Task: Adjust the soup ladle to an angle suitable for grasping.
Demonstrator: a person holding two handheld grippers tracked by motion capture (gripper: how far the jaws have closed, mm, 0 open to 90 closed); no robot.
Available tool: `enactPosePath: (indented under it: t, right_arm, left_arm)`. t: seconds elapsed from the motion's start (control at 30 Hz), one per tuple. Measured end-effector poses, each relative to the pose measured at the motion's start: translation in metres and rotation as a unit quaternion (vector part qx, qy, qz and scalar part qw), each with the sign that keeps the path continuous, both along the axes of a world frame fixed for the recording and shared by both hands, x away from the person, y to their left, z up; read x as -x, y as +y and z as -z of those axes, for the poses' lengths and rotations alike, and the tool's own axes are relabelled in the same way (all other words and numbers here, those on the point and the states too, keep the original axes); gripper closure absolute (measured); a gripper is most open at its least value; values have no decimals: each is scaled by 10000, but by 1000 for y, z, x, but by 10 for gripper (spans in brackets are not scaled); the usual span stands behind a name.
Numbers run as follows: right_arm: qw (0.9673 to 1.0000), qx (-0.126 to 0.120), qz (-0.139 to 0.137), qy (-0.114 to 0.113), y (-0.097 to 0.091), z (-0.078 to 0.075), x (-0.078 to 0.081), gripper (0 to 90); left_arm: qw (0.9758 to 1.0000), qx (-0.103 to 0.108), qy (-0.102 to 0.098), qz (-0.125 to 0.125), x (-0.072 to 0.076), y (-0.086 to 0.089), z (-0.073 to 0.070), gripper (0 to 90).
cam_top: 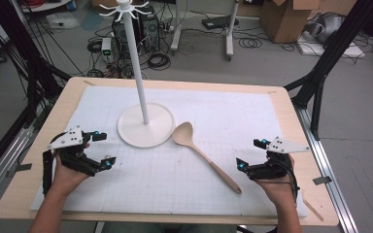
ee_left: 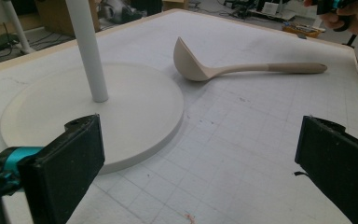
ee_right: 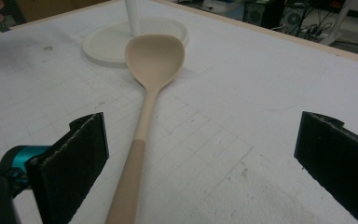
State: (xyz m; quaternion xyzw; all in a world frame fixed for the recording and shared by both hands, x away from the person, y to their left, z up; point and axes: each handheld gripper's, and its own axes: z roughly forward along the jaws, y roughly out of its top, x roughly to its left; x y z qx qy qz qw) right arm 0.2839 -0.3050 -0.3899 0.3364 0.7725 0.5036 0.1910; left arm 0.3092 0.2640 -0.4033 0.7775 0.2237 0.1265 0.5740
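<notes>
A beige wooden spoon [cam_top: 206,158] lies flat on the white gridded mat, its bowl near the stand's base and its handle running toward the front right. A white hook stand [cam_top: 140,82] rises from a round base [cam_top: 145,126] at mid table. My left gripper [cam_top: 103,149] rests open at the front left, facing the base [ee_left: 98,116] and the spoon [ee_left: 223,70] beyond. My right gripper [cam_top: 251,154] is open at the front right, just right of the handle end; the spoon [ee_right: 144,107] runs away from its jaws. Nothing is between either pair of jaws.
The mat [cam_top: 223,111] covers a wooden table [cam_top: 291,104] with a bare rim. Behind the table the floor holds cables, a computer tower [cam_top: 145,29] and cardboard boxes [cam_top: 284,17]. Black frame legs [cam_top: 320,73] stand at both sides.
</notes>
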Motion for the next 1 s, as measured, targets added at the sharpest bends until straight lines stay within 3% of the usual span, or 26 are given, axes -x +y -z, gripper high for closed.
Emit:
enactPosePath:
  t: [0.13,0.33,0.67,0.93,1.0]
  right_arm:
    - [9999,48,-26,92,2,3,-2,14]
    - [10000,-13,-14,73,1,2,0,14]
    - [9998,111,-78,109,7,1,-1,14]
    - [9982,428,-309,274,32,-4,-16,14]
    - [9972,518,-352,408,39,-5,-22,13]
  left_arm:
    - [10000,20,37,11,0,-1,0,17]
    - [10000,-39,29,46,1,-2,0,17]
    - [10000,-48,37,50,2,-2,0,17]
    - [10000,-65,33,50,2,-2,0,17]
    - [10000,-69,28,44,2,-1,0,17]
